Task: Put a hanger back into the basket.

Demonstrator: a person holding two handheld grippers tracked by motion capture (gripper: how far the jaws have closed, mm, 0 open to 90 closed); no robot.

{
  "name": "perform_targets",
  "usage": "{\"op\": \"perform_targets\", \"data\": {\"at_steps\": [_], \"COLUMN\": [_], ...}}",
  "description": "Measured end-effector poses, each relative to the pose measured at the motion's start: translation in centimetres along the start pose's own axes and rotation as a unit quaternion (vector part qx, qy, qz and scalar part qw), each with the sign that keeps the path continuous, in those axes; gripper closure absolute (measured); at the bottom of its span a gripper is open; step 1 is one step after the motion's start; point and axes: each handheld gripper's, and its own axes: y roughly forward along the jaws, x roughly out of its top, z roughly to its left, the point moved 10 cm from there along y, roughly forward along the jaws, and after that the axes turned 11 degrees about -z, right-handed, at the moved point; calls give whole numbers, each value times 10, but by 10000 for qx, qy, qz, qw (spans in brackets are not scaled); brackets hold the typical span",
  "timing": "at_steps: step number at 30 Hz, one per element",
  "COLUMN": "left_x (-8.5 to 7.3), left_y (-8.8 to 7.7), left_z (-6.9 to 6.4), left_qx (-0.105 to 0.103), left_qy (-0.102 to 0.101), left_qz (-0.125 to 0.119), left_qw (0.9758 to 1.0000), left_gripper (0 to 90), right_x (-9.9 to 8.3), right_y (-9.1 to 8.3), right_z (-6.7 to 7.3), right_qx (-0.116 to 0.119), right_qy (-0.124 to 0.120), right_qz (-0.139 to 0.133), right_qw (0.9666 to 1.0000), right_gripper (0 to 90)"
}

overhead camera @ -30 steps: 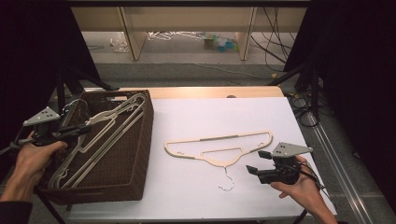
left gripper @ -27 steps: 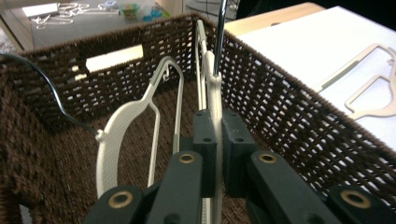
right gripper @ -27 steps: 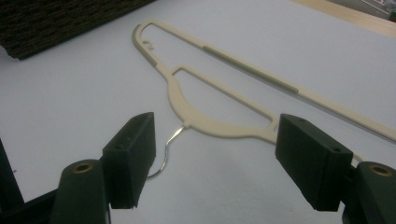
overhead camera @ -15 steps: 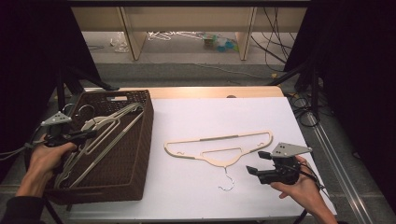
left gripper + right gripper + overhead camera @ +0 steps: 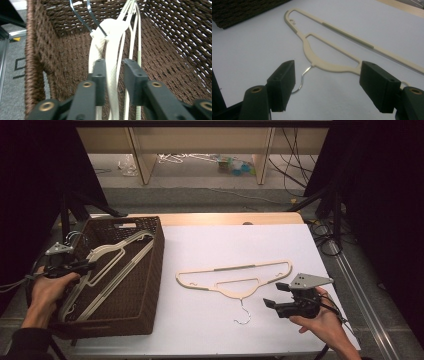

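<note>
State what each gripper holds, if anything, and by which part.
Nothing is held. The left gripper has just opened around a hanger's neck in the basket; the right gripper is open.

Left gripper lower, jaws opening

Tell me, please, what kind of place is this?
Probably a recording lab, not a home: black curtains surround the white-topped table, loose black cables cross the floor, and bare wooden shelving stands behind.
</note>
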Motion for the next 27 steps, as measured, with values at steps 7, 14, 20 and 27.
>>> {"op": "perform_targets", "data": {"at_steps": [7, 14, 20, 27], "left_x": [2, 23, 45, 66], "left_y": [-6, -14, -24, -32], "left_z": [-2, -31, -72, -153], "left_qx": [429, 251, -178, -904], "left_qy": [-348, -489, -309, 18], "left_qz": [-40, -538, -973, -1351], "left_qw": [9985, 9970, 9946, 9867], "left_gripper": [475, 351, 267, 189], "right_x": [0, -1, -1, 0], "right_y": [0, 0, 1, 1], "right_z": [-1, -2, -2, -2], "right_qx": [-14, -12, 3, -15], "right_qy": [-9, -29, -14, -22], "right_qz": [-18, -7, -19, -57], "right_qw": [10000, 10000, 10000, 10000], "right_gripper": [298, 298, 298, 298]}}
